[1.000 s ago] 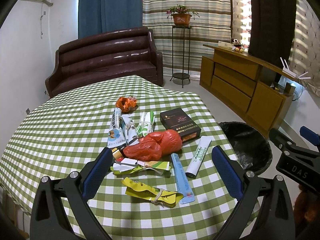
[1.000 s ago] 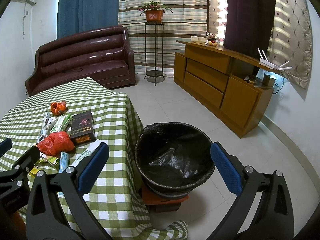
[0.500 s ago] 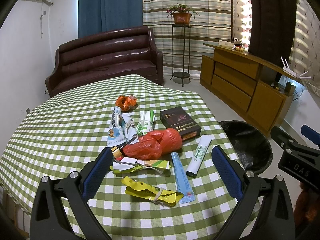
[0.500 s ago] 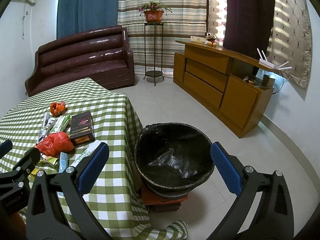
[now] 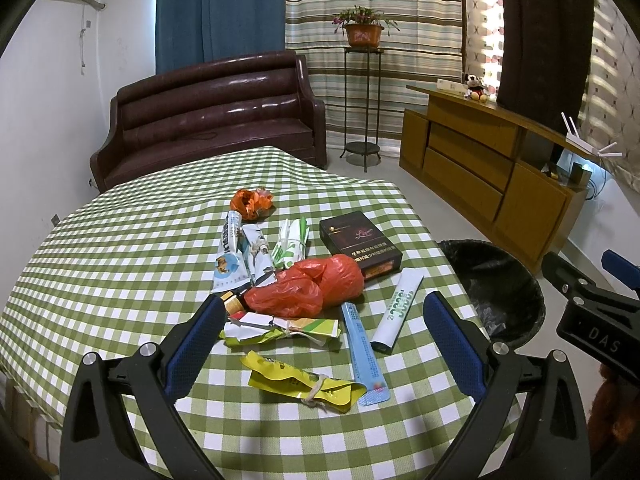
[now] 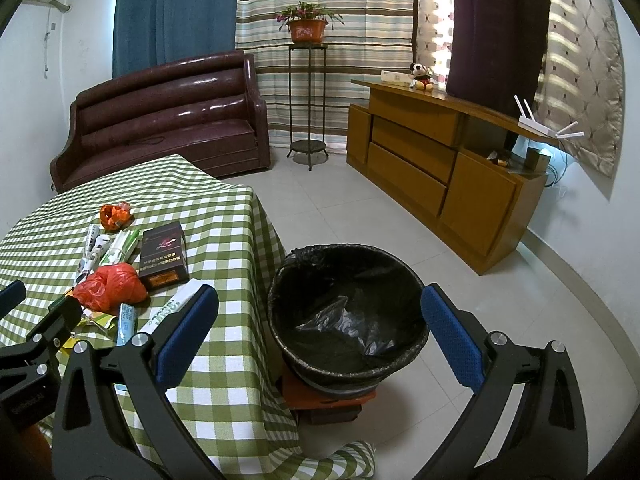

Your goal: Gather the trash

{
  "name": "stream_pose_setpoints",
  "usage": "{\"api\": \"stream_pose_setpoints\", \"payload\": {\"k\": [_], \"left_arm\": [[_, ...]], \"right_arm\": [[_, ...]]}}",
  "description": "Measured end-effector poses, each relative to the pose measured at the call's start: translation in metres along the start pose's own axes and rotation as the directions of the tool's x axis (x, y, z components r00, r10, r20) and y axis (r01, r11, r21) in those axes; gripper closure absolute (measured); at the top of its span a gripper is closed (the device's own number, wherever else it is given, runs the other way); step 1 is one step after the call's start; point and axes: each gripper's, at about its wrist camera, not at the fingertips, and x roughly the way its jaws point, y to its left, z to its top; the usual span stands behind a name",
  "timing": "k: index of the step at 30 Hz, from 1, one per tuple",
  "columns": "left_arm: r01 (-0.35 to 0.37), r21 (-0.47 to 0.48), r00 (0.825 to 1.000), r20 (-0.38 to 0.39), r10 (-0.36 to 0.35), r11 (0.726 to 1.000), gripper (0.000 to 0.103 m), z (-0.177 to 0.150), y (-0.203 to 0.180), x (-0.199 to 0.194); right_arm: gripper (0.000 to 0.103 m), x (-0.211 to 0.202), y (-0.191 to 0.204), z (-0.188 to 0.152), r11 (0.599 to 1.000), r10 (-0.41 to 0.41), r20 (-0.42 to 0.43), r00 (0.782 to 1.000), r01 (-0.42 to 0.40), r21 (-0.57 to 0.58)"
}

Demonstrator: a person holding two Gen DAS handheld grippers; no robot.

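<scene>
Trash lies on a green checked tablecloth (image 5: 120,260): a red plastic bag (image 5: 308,286), a dark box (image 5: 360,242), a white tube box (image 5: 398,306), a blue strip (image 5: 362,348), a yellow wrapper (image 5: 304,380), a green-white wrapper (image 5: 280,328), several tubes (image 5: 240,248) and an orange crumple (image 5: 250,202). My left gripper (image 5: 320,340) is open and empty above the near trash. My right gripper (image 6: 320,328) is open and empty, hovering over the black-lined trash bin (image 6: 348,312) beside the table. The bin also shows in the left wrist view (image 5: 496,284).
A brown sofa (image 5: 208,116) stands behind the table. A wooden sideboard (image 6: 432,160) runs along the right wall, and a plant stand (image 6: 308,100) is by the striped curtain. Tiled floor (image 6: 360,208) lies between the bin and the sideboard.
</scene>
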Motion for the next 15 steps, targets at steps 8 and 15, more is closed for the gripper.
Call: {"api": "stream_pose_setpoints", "payload": {"k": [8, 15], "left_arm": [[0.001, 0.0, 1.0, -0.001, -0.001, 1.0, 0.007, 0.0001, -0.0001, 0.0002], [0.001, 0.0, 1.0, -0.005, -0.001, 1.0, 0.007, -0.0009, -0.0022, 0.0021]], "right_arm": [[0.004, 0.0002, -0.0006, -0.0002, 1.0, 0.0, -0.001, 1.0, 0.0, 0.001], [0.004, 0.0053, 0.0046, -0.0003, 1.0, -0.002, -0.002, 1.0, 0.002, -0.001]]}}
